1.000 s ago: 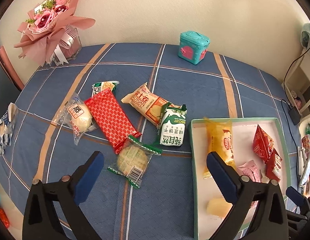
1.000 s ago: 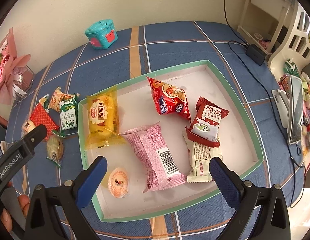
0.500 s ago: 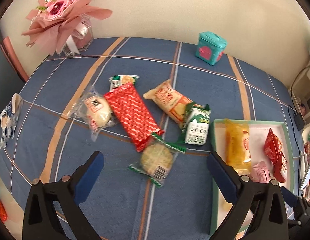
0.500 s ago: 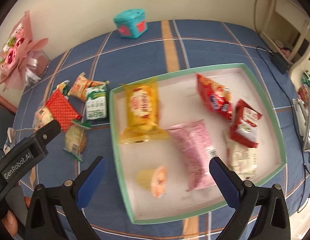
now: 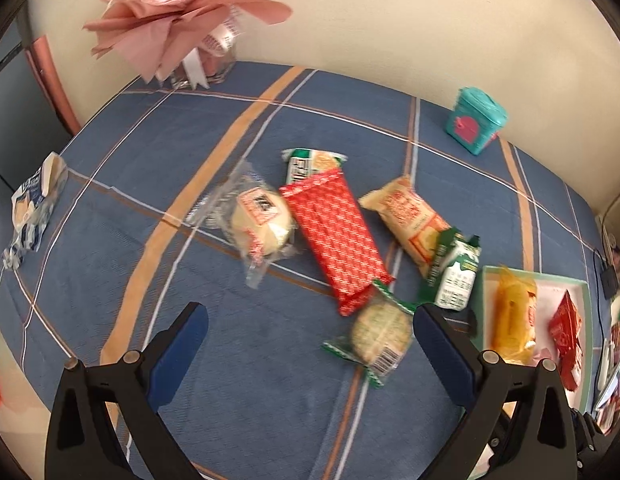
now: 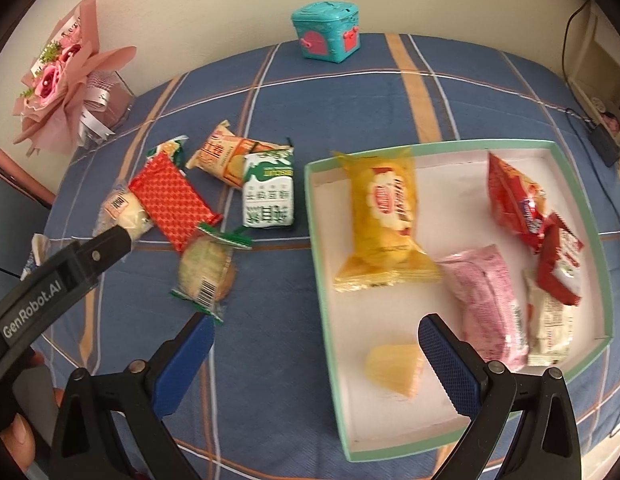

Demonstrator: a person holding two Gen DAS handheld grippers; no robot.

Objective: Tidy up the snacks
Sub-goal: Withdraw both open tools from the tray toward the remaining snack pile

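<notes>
Loose snacks lie on the blue cloth: a red packet (image 5: 336, 236), a clear-wrapped bun (image 5: 260, 222), an orange biscuit pack (image 5: 410, 218), a green-white carton (image 5: 456, 278) and a round biscuit in a green-ended wrapper (image 5: 380, 334). My left gripper (image 5: 310, 352) hangs open above the cloth, just left of the round biscuit. The green-rimmed tray (image 6: 320, 264) holds a yellow cake pack (image 6: 386, 216), a pink pack (image 6: 488, 292), red packs (image 6: 514, 200) and a jelly cup (image 6: 396, 368). My right gripper (image 6: 316, 360) is open, straddling the tray's left rim. The left gripper's arm (image 6: 62, 276) shows at left.
A pink paper bouquet (image 5: 182, 12) stands at the back left, and a teal toy chest (image 6: 328, 32) near the wall. A blue-white wrapper (image 5: 32, 204) lies at the cloth's left edge. A shelf and cables (image 6: 590, 80) sit to the right of the table.
Both grippers have swung left: the loose snacks now sit nearer the middle of each view and the tray has shifted right. Both stay open and hold nothing.
</notes>
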